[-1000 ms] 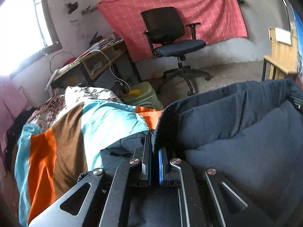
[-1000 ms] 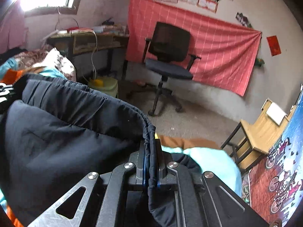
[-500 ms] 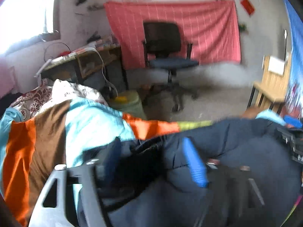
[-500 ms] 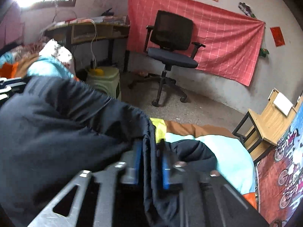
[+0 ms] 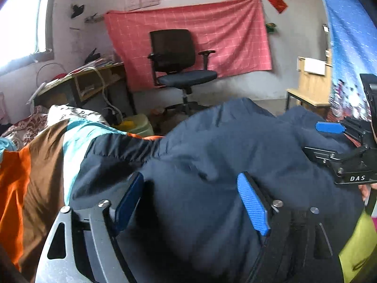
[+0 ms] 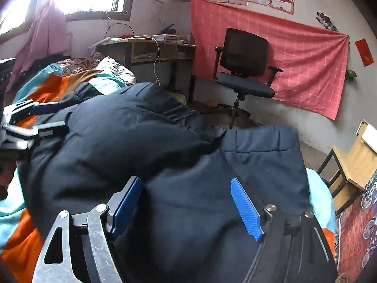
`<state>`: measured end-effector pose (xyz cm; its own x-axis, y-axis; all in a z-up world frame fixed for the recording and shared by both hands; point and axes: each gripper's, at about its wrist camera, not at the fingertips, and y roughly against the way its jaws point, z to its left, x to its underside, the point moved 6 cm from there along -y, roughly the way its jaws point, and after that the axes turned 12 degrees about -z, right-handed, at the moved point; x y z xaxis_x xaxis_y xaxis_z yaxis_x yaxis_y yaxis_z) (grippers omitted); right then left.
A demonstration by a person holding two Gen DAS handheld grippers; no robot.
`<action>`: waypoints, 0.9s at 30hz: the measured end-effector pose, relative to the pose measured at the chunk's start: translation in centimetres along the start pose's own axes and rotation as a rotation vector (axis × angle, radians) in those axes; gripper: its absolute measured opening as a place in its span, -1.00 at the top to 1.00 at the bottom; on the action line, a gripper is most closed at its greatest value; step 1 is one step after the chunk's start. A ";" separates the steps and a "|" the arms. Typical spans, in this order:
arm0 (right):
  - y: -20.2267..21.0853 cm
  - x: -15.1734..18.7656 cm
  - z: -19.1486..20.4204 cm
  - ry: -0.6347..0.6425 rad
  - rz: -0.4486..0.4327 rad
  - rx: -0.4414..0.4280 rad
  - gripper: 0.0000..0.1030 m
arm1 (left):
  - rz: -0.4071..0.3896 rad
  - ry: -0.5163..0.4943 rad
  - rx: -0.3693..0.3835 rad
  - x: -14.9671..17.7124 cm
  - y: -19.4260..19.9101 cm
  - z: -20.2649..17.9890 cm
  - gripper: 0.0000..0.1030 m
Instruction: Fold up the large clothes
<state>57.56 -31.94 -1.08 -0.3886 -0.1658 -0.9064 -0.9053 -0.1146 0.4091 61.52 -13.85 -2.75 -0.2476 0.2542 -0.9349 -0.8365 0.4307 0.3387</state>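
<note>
Inspection of the fold in hand: the dark padded jacket [image 5: 212,165] lies heaped on the striped bedspread [image 5: 35,165], its ribbed hem edge [image 6: 259,139] turned toward the office chair [image 6: 245,70] at the far wall. My left gripper [image 5: 190,202] stands wide, its jaws having just been opening; the blue pads [image 5: 252,207] sit either side of a swell of jacket cloth without pressing it. My right gripper [image 6: 186,205] is likewise wide, jaws just opened, with navy fabric between the pads but none pinched. In the left view the right gripper shows at the frame's right edge, resting against the jacket; in the right view the left one shows at the left edge, just beside the garment's other side. Judgement: one fold has been laid over and let go, so the step in hand is the release. The bundle looks puffy and uneven, and padded cloth of this kind will likely spring back. The next move calls for choosing a fresh edge, probably the hem side or a protruding sleeve, and closing on a thin layer only.
</note>
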 end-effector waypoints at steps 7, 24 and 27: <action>-6.8 -0.9 -3.2 -0.127 0.082 0.044 -0.55 | 0.061 0.083 -0.104 0.6 -4.4 2.5 -0.72; -12.8 2.3 -6.5 -0.316 0.252 0.009 -0.59 | 0.105 0.180 -0.075 1.6 -7.6 4.5 -0.85; -12.3 2.3 -6.3 -0.310 0.231 0.020 -0.62 | 0.084 0.169 -0.080 1.7 -6.8 4.2 -0.85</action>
<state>68.87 -37.14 -7.52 -0.6138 0.1197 -0.7804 -0.7895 -0.0896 0.6072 68.84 -12.69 -6.22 -0.3910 0.1342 -0.9106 -0.8440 0.3424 0.4128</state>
